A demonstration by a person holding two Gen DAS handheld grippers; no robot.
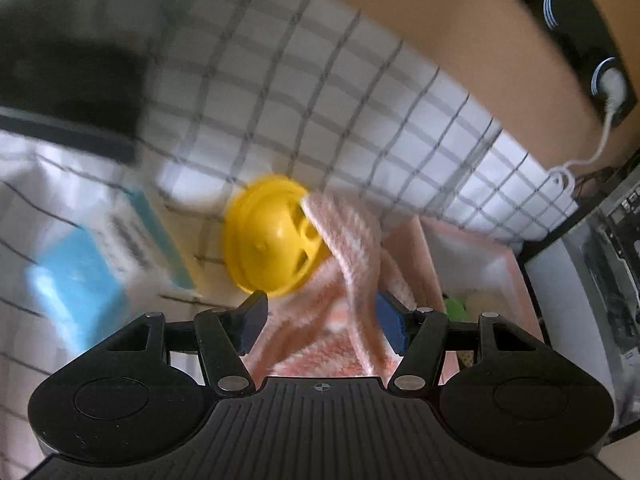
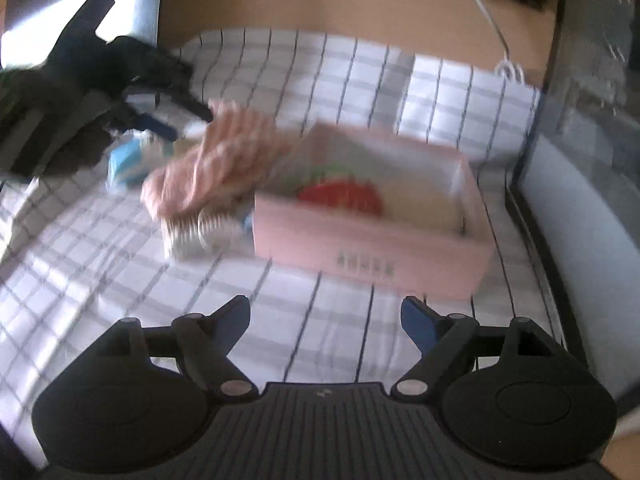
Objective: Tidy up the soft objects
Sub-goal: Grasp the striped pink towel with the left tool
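One pink-and-white striped fuzzy cloth [image 1: 352, 264] is hanging pinched in the left gripper [image 1: 320, 320] fingers, just left of the open pink cardboard box [image 2: 372, 240]; the right gripper [image 2: 324, 320] fingers are standing spread, empty.

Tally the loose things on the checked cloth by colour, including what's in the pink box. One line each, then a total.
Pink: 2, the striped towel held in the left tool and the box
Yellow: 1, the perforated ball
Blue: 1, the blue-and-white pack
Red: 1, the soft thing in the box
Green: 1, something small, unclear
Total: 6
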